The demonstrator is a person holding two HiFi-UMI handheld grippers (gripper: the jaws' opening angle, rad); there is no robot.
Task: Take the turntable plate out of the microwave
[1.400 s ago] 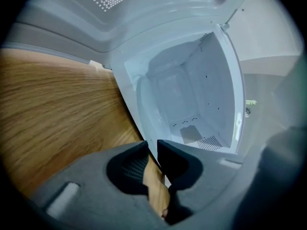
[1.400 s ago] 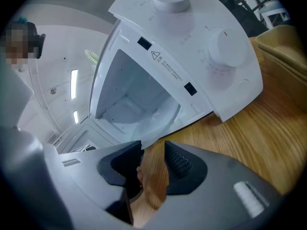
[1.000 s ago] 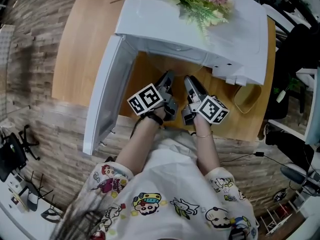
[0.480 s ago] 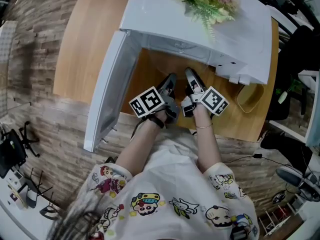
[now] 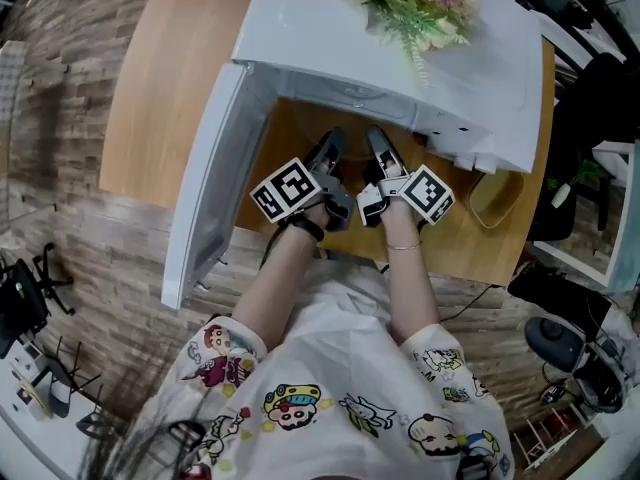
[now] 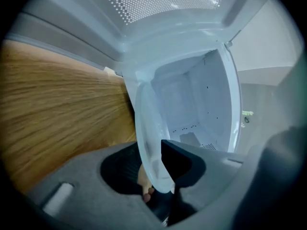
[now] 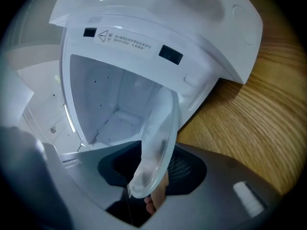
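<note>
The clear glass turntable plate [image 6: 149, 123] pokes out of the white microwave [image 5: 400, 58], with its rim lying between the jaws of both grippers. My left gripper [image 5: 330, 148] sits at the cavity mouth. Its jaws are opening, and a dark gap shows beside the rim [image 6: 158, 181]. My right gripper [image 5: 378, 146] is next to it. The plate [image 7: 160, 123] passes between its wide jaws, and one ribbed pad [image 7: 184, 169] stands apart from the glass. The plate does not show in the head view.
The microwave door [image 5: 205, 188] swings open to the left. The oven stands on a wooden table [image 5: 160, 78], with artificial flowers [image 5: 415, 3] on top. A cream tape roll [image 5: 497, 196] lies at the right. Chairs and stands crowd the floor around.
Both grippers have edged toward the microwave mouth, and the right one has rolled so its marker cube faces differently.
</note>
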